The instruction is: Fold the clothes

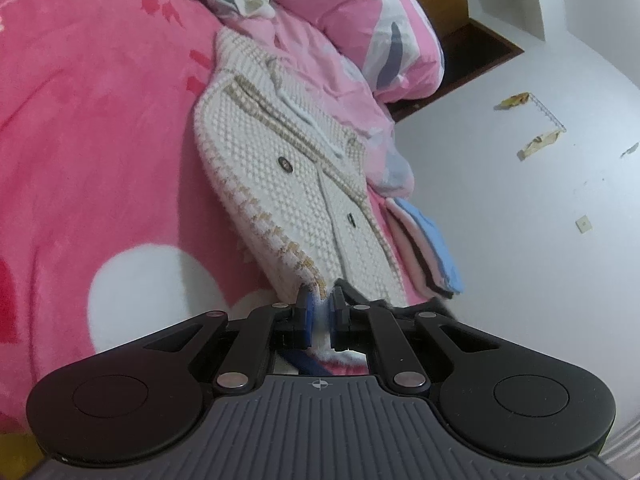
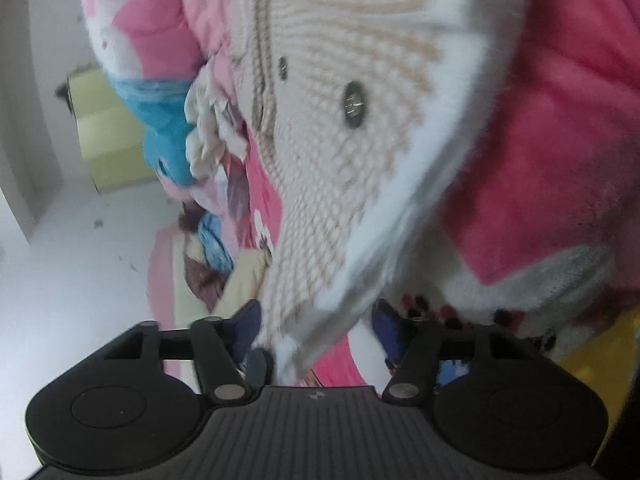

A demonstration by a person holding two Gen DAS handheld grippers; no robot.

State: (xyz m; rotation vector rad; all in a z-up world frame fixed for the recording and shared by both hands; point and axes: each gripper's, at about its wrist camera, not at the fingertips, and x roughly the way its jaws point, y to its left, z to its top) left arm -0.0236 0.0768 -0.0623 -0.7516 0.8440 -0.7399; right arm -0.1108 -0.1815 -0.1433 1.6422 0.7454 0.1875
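While the cream waffle-knit buttoned cardigan (image 1: 288,184) lies unfolded at twelve o'clock, its hem is pinched by the left gripper (image 1: 320,312); the right gripper (image 2: 316,332) is spread around another edge, unclamped.

Motion blur smears the cardigan (image 2: 360,140) and its hem.

Left gripper (image 1: 320,304) pointing slightly downward, blue-padded fingers (image 1: 305,307) pinched tight on a cardigan (image 1: 280,168) hem, right gripper (image 2: 316,332) tilted, fingers (image 2: 248,330) apart, cardigan corner between them, blurred
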